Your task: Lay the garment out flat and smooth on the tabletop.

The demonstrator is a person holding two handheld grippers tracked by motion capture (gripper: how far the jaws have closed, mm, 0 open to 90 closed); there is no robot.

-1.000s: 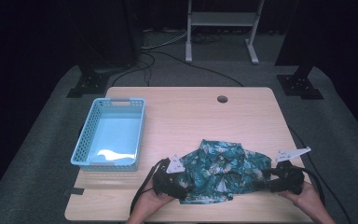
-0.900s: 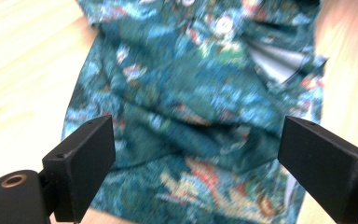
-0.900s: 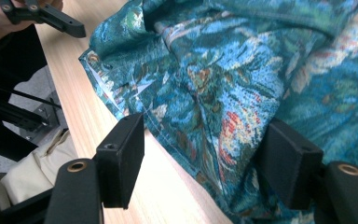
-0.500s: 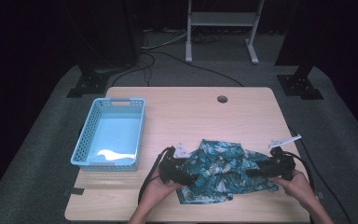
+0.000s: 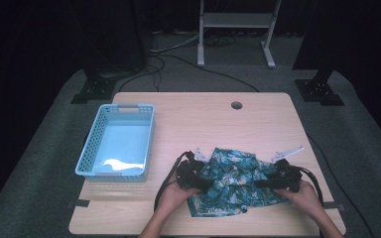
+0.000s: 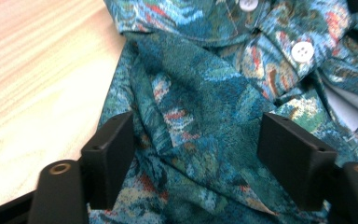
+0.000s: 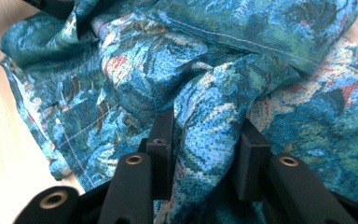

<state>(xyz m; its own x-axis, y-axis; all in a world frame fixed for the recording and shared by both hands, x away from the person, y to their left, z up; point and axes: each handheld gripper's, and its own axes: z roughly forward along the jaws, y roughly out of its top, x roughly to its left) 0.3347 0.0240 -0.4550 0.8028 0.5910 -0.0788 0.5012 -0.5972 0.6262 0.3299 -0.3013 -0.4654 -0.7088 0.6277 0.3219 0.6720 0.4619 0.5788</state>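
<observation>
Both grippers have come inward onto the patterned shirt (image 5: 235,181) since a second ago, and their jaws have just been closing. The right gripper (image 7: 204,154) is pinching a raised fold of cloth between its jaws; the left gripper (image 6: 196,154) has its jaws apart, with fabric bunched between them and not yet squeezed. The shirt looks about to be gathered or folded. Beyond them lies the wooden table (image 5: 203,121), with a blue basket (image 5: 118,141) left of the left gripper, then dark carpet and stands.

The right claw (image 7: 200,154) had just been closing, a bunched fold of the teal patterned shirt (image 7: 168,74) between its jaws. The rest lay crumpled on the light wooden desk (image 7: 9,154).
</observation>
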